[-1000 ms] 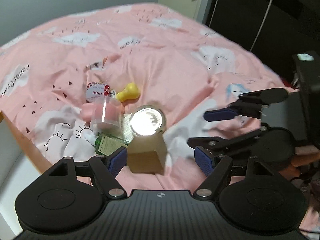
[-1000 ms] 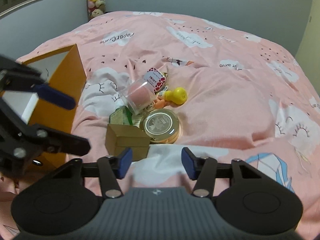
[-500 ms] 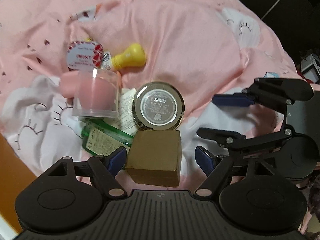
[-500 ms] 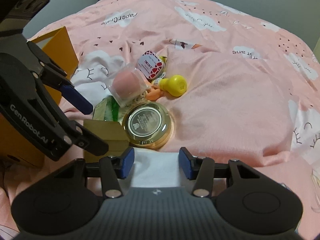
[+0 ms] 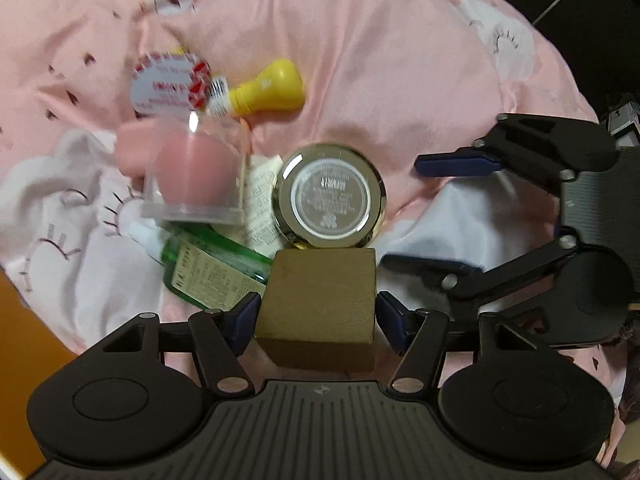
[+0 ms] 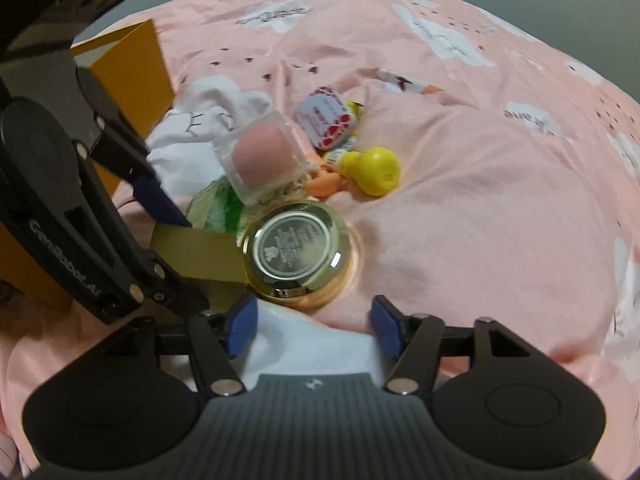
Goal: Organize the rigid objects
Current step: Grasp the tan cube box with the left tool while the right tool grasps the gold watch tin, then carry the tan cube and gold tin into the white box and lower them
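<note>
Left gripper [image 5: 316,316] straddles the brown box [image 5: 320,304] on the pink bedspread [image 5: 400,80].

The box, near and central, looks stiff and light; its flat side faces suit the open jaws, not yet closed on it. The gold tin [image 5: 329,196] touches its far edge, the green bottle [image 5: 208,270] crowds its left. Right gripper [image 6: 314,326] hangs open.

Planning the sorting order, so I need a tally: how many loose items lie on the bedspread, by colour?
Gold/brown: 2, the brown box and round gold tin
Pink: 1, clear case with pink sponge
Green: 1, green bottle
Yellow: 1, yellow bottle
Red-white: 1, mint tin
Total: 6
</note>
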### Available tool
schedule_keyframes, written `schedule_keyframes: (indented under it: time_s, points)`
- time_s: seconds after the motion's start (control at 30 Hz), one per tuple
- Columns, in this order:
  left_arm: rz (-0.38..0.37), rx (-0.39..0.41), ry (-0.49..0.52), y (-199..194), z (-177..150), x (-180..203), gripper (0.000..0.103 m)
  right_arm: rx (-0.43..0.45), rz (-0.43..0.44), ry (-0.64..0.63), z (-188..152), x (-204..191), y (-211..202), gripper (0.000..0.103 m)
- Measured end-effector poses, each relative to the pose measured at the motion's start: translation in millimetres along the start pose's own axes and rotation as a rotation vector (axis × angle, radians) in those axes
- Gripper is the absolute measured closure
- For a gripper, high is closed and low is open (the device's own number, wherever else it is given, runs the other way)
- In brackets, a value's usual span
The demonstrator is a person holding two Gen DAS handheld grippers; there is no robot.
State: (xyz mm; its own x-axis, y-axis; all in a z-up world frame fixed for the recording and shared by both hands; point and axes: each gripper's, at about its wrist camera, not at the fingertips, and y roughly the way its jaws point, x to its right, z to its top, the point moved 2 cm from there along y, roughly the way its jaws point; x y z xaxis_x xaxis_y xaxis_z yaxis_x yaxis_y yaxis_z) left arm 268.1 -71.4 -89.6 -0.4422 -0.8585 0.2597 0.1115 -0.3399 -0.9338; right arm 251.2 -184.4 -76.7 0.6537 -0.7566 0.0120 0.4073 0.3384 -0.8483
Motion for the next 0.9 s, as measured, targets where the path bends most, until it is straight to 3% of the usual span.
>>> schedule_keyframes:
  time_s: [0.4,0.7,0.9]
  points:
    - [0.131,0.131,0.036,-53,3,-16,0.032,-0.024,-0.012,-0.139,30,-12,36,0.021]
    - [0.124,0.171,0.005,-53,-3,-28,0.033,-0.064,0.016,-0.109,37,-13,57,0.027]
    - [0.12,0.241,0.008,-75,-14,-22,0.033,-0.033,0.006,-0.095,42,-18,33,0.027]
